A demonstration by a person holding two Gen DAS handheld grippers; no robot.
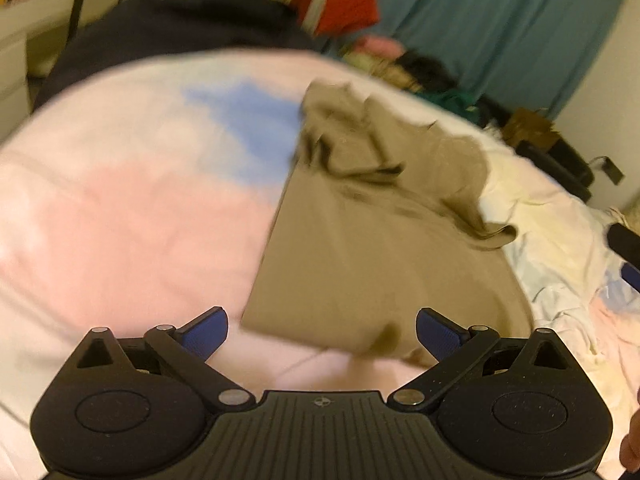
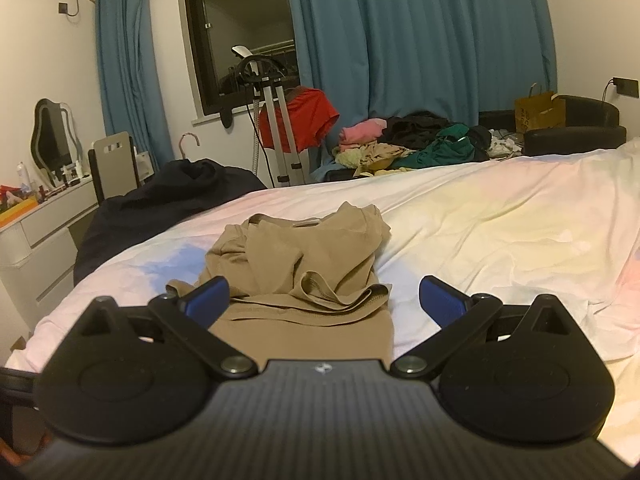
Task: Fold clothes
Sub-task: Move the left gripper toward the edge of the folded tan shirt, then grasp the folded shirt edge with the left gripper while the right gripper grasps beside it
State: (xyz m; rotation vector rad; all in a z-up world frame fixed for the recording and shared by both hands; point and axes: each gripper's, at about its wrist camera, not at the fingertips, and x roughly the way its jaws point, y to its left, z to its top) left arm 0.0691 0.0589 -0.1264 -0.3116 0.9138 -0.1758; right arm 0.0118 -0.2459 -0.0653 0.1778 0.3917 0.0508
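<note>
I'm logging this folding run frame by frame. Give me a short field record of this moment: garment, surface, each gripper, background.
garment: tan garment, partly folded, far end bunched, near end flat
surface: bed sheet, pastel pink, blue and yellow
left gripper: open, holding nothing, at the garment's near edge
right gripper: open, holding nothing, over the garment's near end
background: clothes pile, teal curtains, dark bundle at the bed's far corner

Place: a home bedroom
Signs: bed (image 2: 500, 208) with pastel sheet, teal curtains (image 2: 420, 40), dresser (image 2: 44, 232) with mirror (image 2: 52, 140), clothes pile (image 2: 412, 140)
</note>
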